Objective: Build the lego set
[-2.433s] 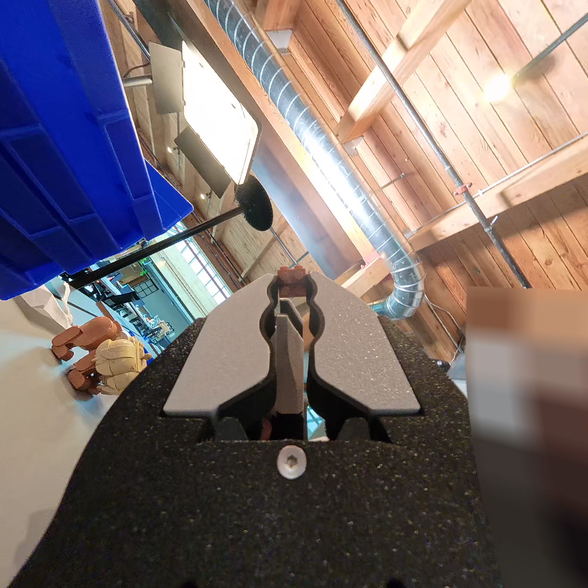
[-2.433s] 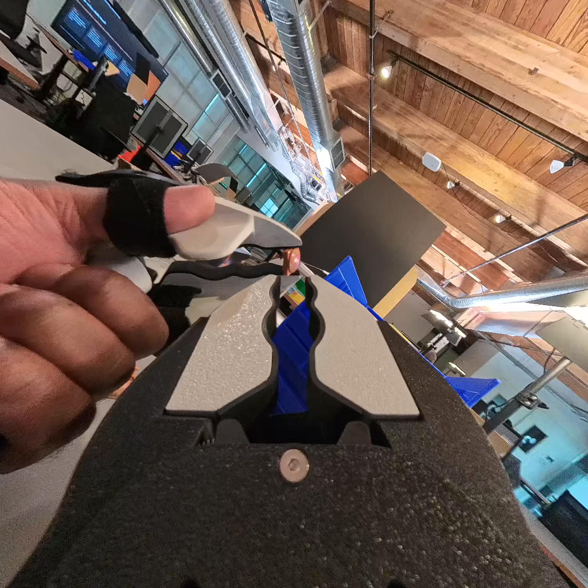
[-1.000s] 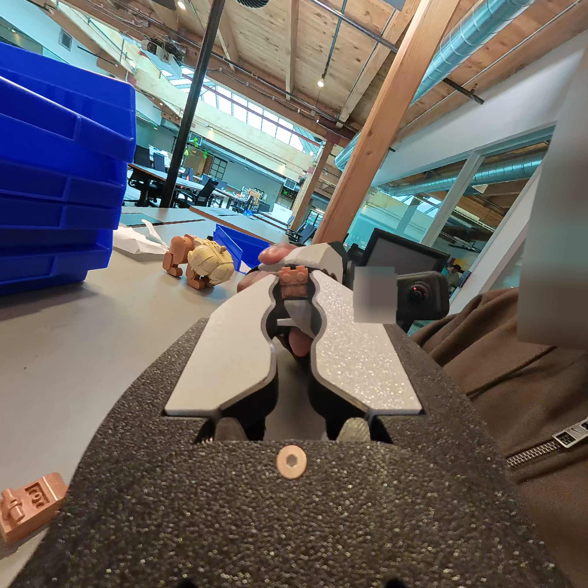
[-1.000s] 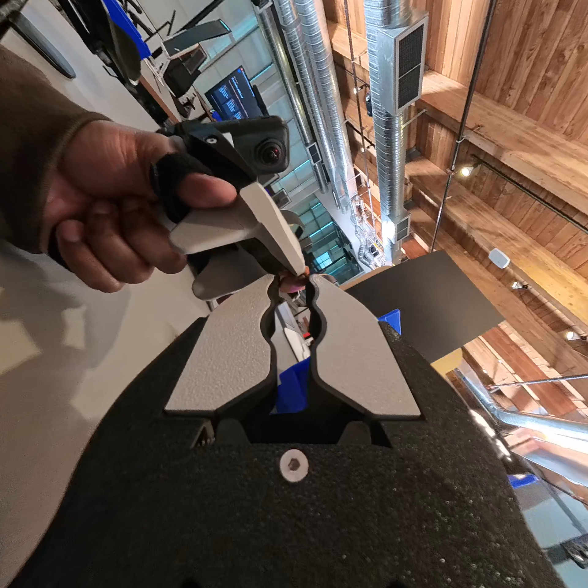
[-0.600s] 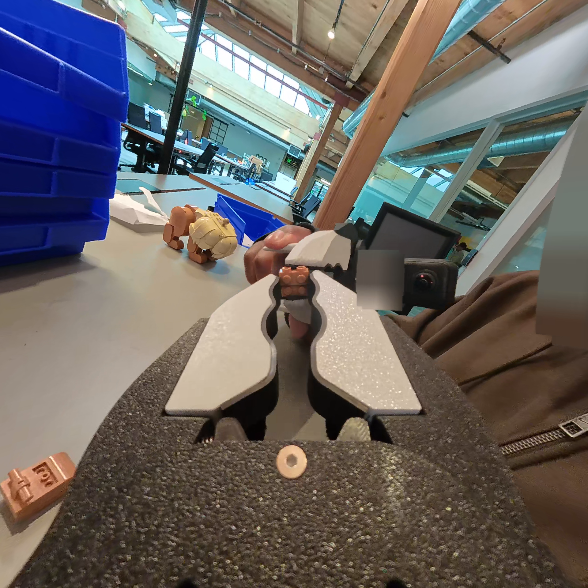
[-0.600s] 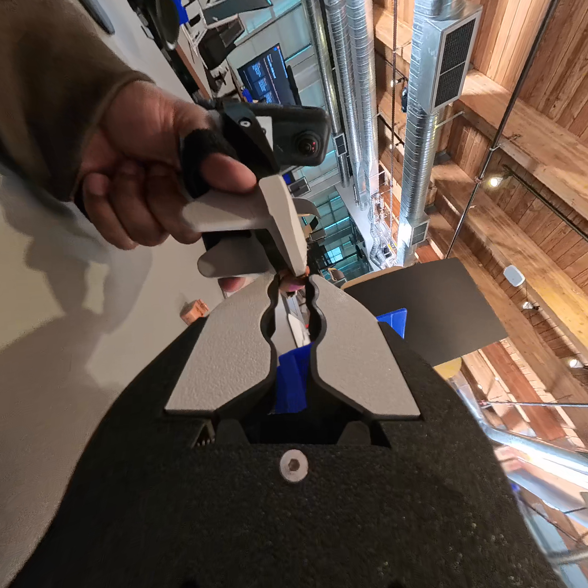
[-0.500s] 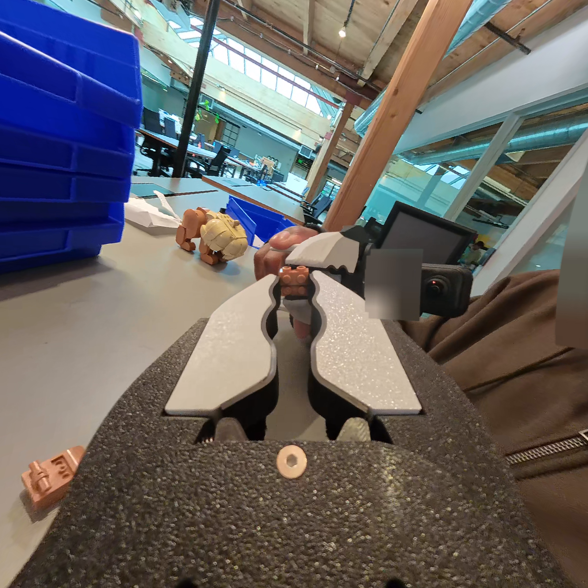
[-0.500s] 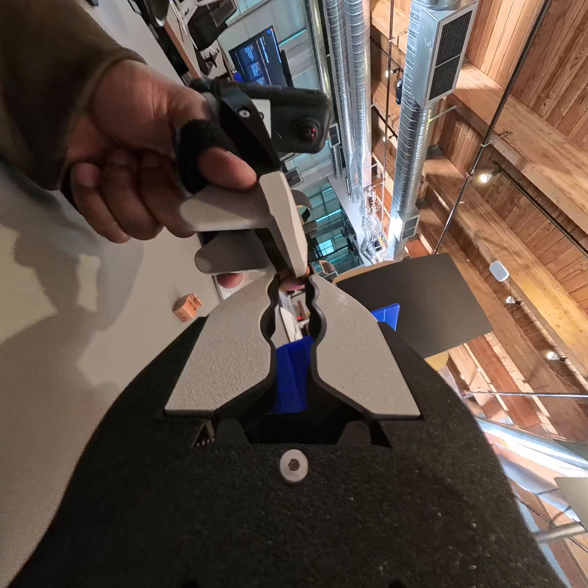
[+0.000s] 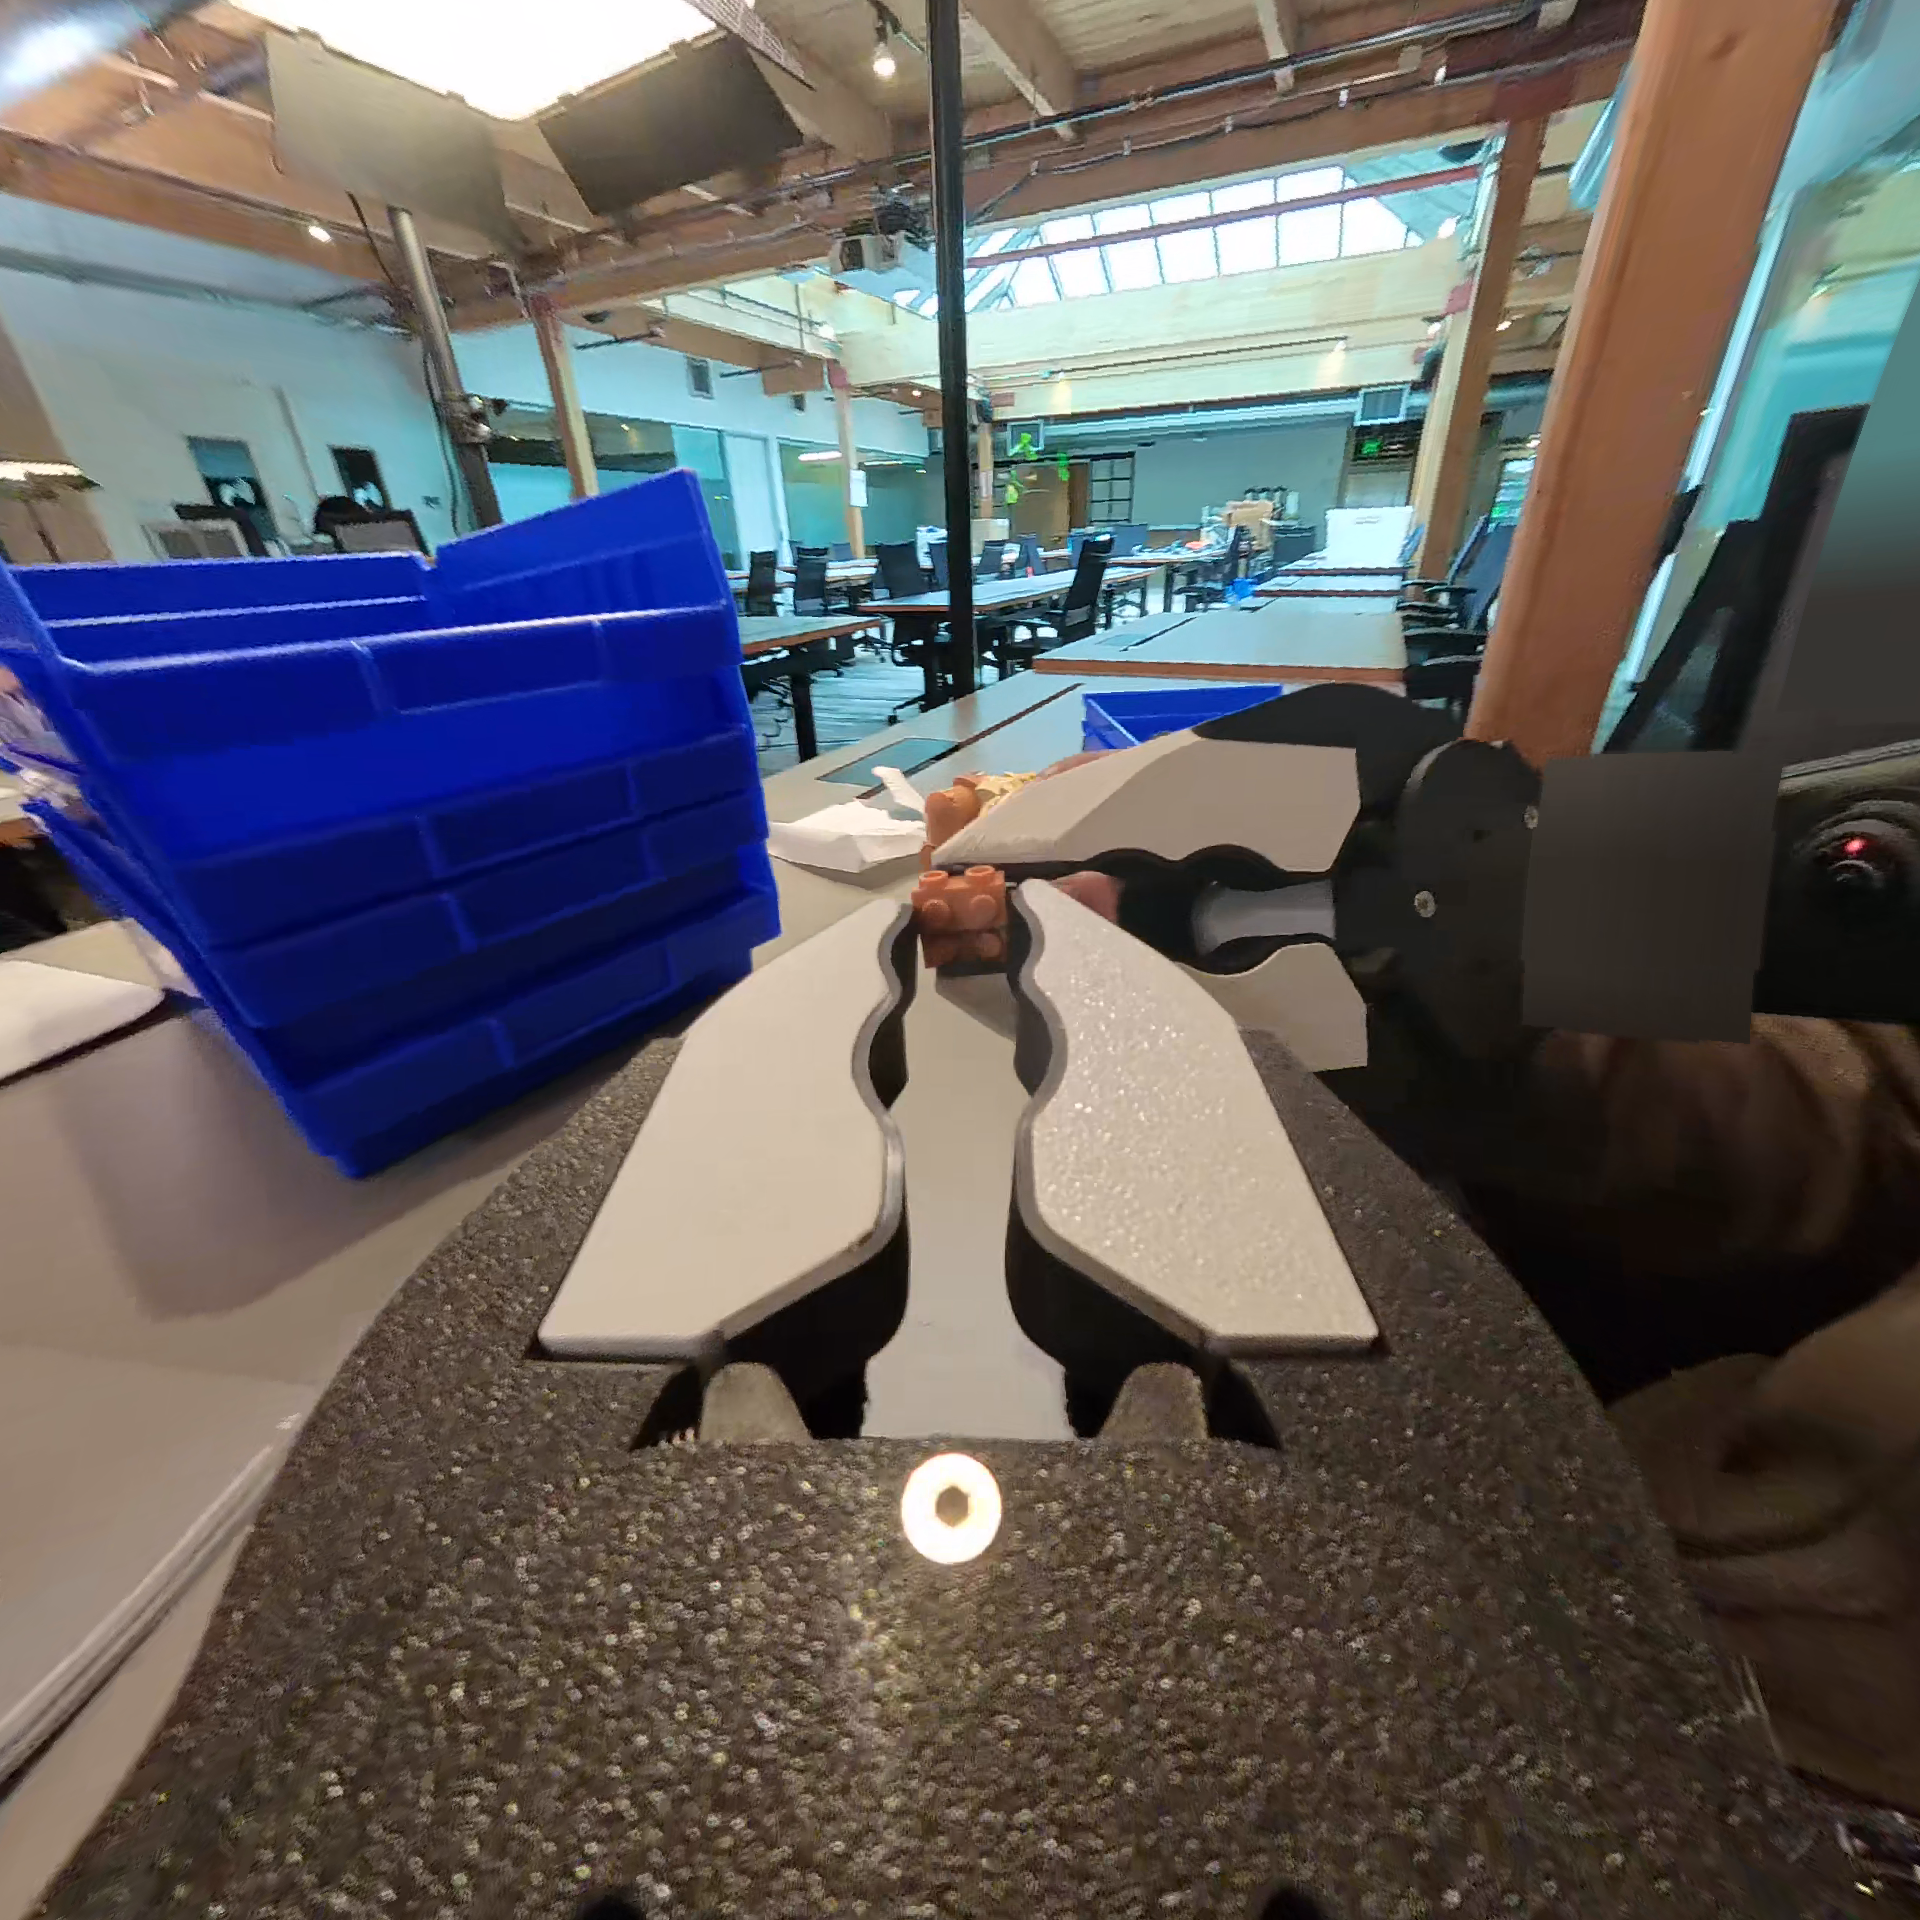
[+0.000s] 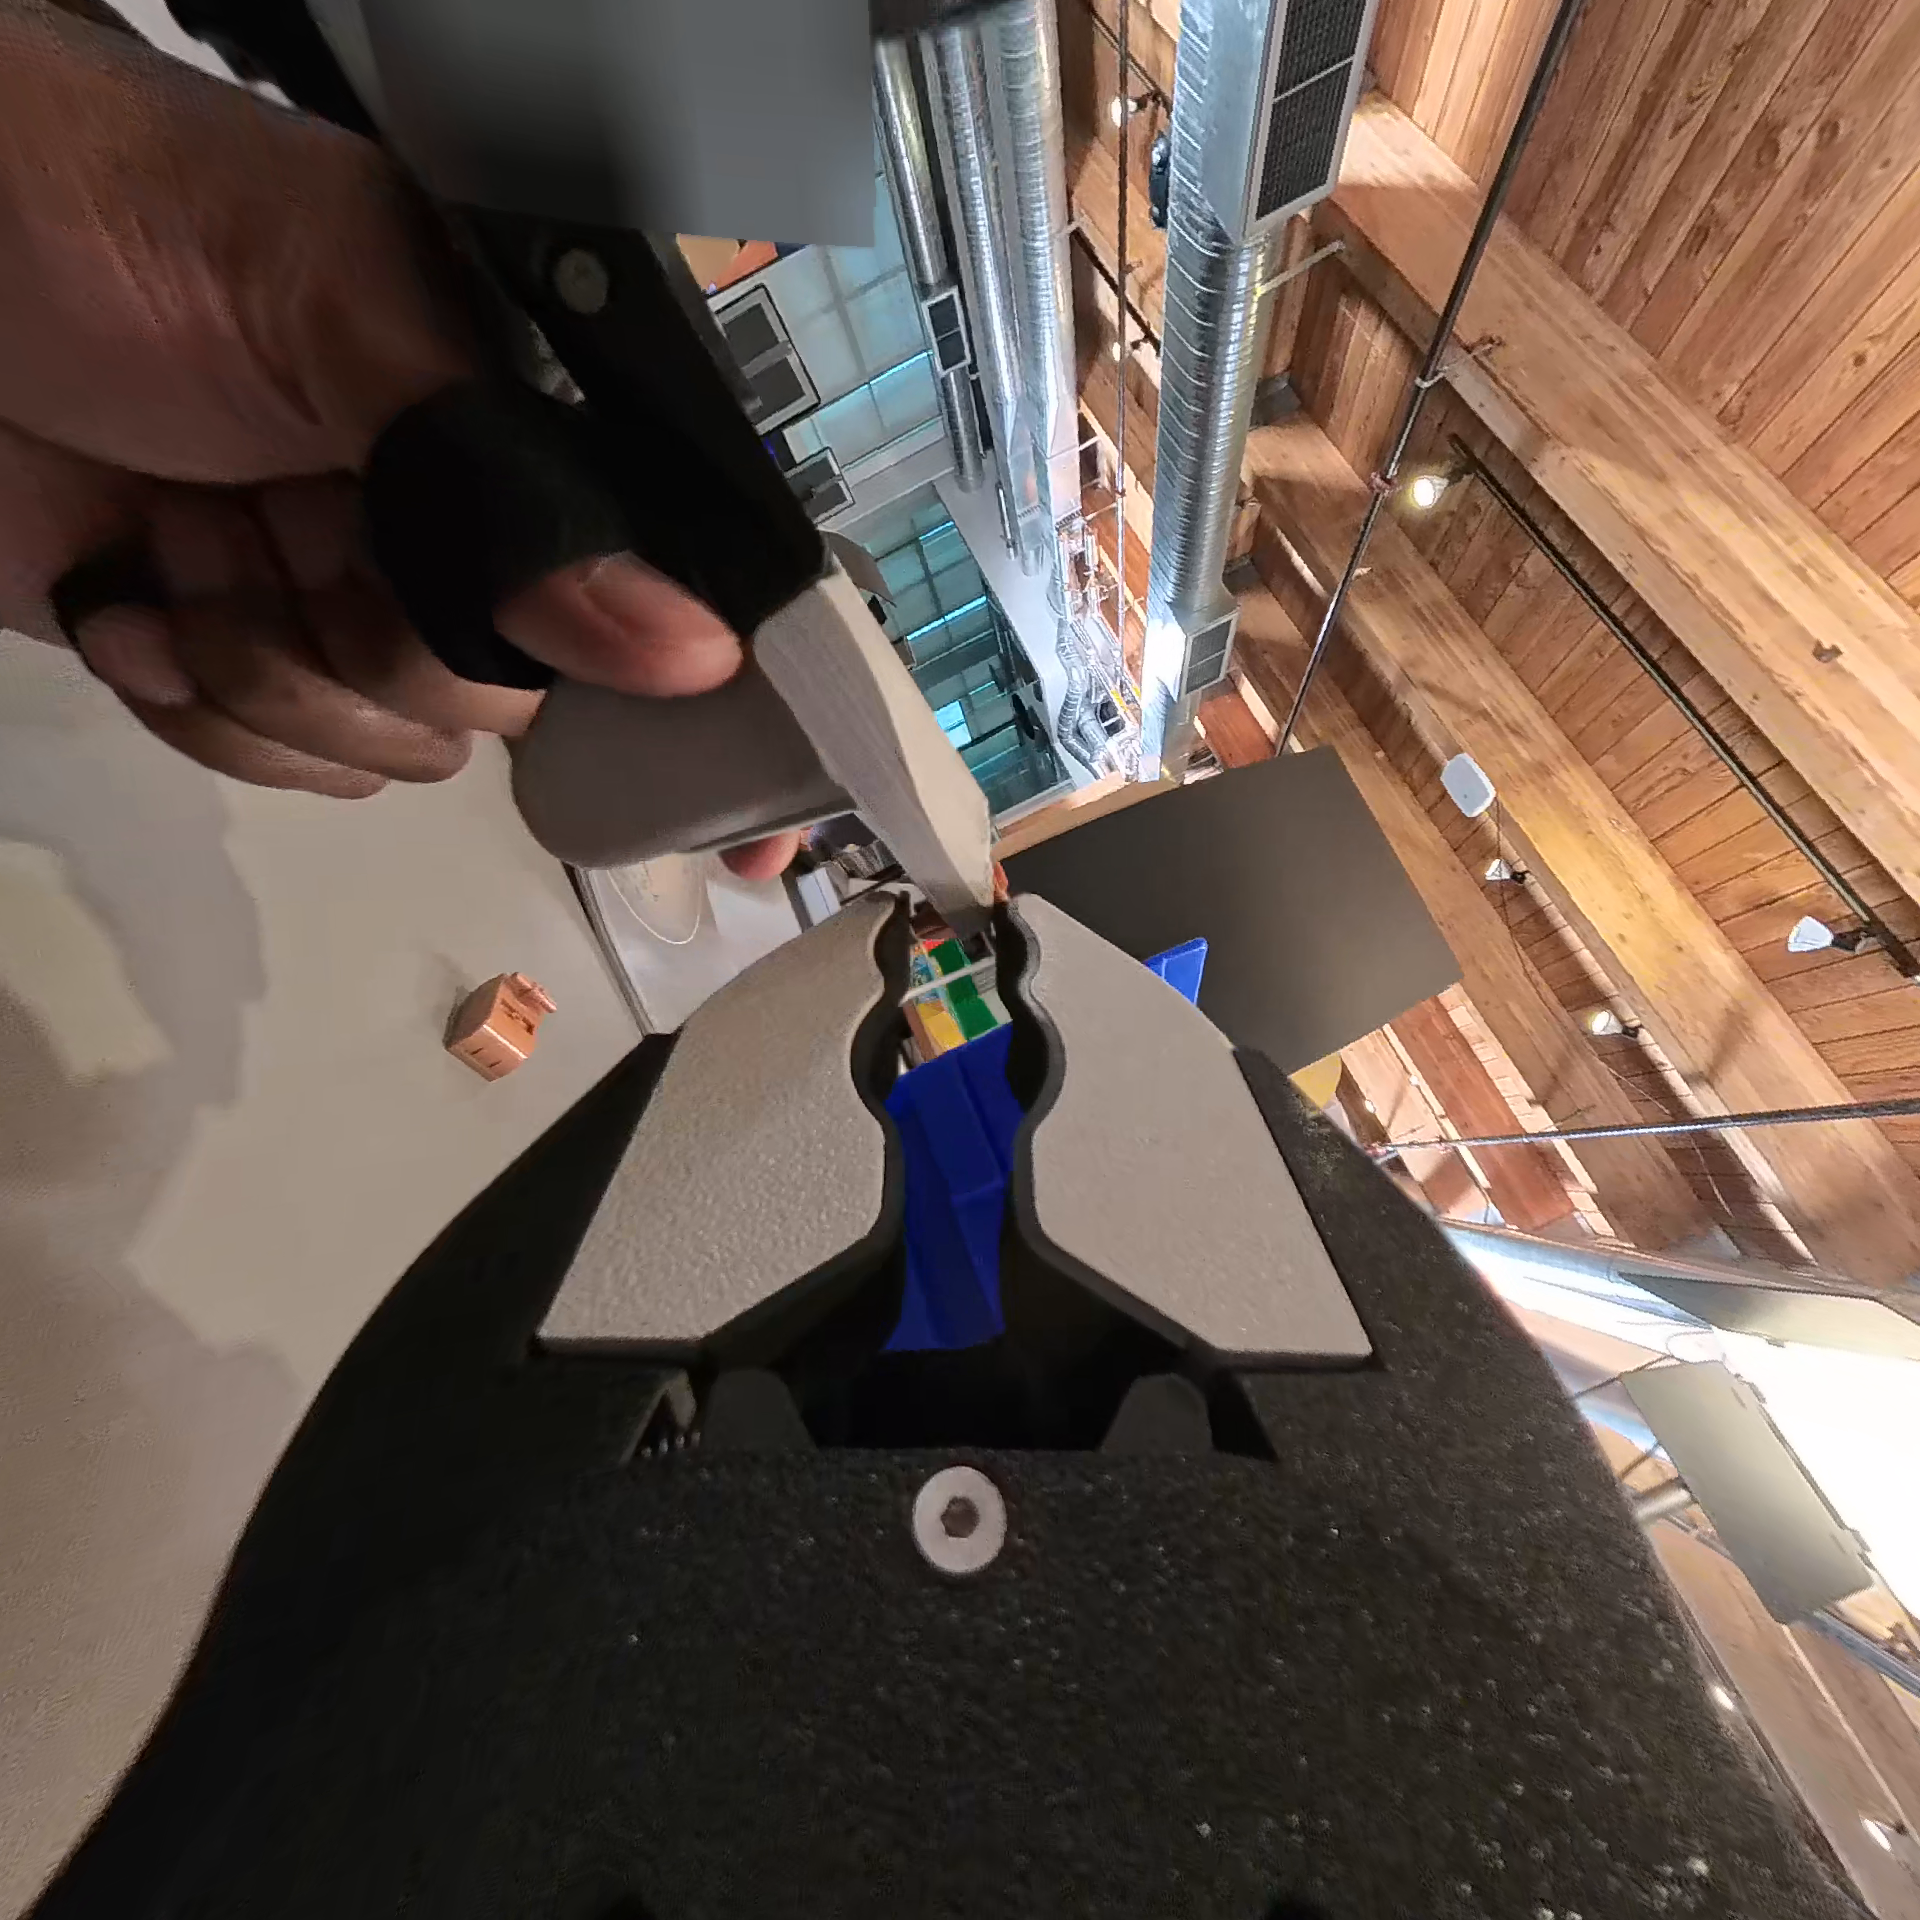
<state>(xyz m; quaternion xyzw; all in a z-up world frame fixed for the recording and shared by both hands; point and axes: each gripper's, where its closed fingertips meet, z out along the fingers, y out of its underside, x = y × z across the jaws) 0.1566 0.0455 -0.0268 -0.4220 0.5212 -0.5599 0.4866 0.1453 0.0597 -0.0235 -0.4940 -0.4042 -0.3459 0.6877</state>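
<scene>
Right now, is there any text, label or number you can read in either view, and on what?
No text can be read.
Brick in the left fingers: no marking visible.
Loose brick: marks too small.
Green sign far back: too small.
Colourful sheet past the right fingers: blurred.

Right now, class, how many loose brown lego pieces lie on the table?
1: a brown piece lies alone on the table, left of the right gripper. Others may be hidden.
</scene>
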